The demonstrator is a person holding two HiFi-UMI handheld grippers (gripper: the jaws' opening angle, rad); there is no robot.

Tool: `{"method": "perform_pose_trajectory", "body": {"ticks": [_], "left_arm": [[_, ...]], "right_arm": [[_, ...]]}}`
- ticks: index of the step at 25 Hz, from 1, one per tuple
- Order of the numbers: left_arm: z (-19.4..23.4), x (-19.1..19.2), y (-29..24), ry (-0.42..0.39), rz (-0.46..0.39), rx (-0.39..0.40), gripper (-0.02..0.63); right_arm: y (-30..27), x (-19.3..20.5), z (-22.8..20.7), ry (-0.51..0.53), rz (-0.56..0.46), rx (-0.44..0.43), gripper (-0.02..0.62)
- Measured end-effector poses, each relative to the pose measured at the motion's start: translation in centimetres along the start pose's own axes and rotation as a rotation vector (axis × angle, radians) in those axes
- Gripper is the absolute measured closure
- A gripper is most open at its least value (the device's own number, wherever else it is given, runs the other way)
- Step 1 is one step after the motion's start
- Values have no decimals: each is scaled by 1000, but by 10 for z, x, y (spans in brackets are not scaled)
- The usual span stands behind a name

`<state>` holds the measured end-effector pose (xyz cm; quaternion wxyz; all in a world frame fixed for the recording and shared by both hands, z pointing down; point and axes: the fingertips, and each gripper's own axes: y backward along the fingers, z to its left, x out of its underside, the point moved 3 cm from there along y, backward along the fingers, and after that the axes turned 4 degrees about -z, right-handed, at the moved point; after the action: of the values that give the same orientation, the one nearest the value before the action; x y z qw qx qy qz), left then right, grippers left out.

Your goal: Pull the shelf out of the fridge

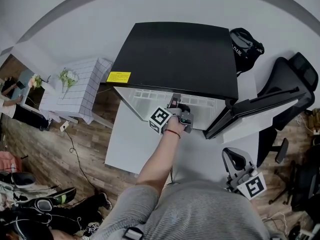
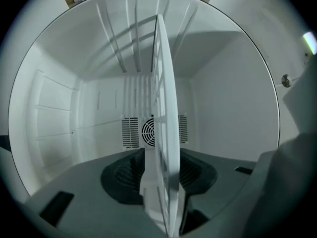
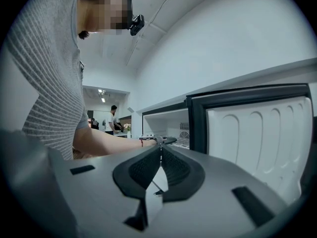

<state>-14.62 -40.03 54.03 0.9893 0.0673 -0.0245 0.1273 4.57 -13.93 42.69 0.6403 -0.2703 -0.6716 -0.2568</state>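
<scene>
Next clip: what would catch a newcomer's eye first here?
A small black fridge stands open on the white table, door swung right. The left gripper reaches inside, jaws shut on the white grid shelf. The right gripper hangs low at the person's side, jaws together, empty.

I wear a grey, finely ribbed top [image 1: 200, 211] with short sleeves, and a thin red band [image 1: 173, 133] round my left wrist. A small black camera [image 3: 134, 24] sits at my head. My left gripper [image 1: 175, 104] and right gripper [image 3: 161, 155] look alike. Each has a smooth grey shell, black ribbed pads [image 3: 143, 167] set in scooped black recesses, dark rectangular slots to either side, and a white cube [image 1: 161, 119] printed with black square markers.
</scene>
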Motion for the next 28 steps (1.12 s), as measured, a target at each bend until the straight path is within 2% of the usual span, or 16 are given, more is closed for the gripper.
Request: {"method": "perform_pose_trajectory", "body": {"ticks": [19,20,24,28], "left_arm": [[2,2,-18,40,-57,-33,451],[1,4,-19,34,-53,-36,460],[-7,14,-16,34,-77,-27,565],[-7,16,-15,50,-118,-31,566]], "right_arm": [[5,-2,-6,-1,6,15,581],[6,-2,-6,-1,5,14,581],[15,-3,-6,-3,-5,18,581],[21,-3,-9,-3,0,29,581]]}}
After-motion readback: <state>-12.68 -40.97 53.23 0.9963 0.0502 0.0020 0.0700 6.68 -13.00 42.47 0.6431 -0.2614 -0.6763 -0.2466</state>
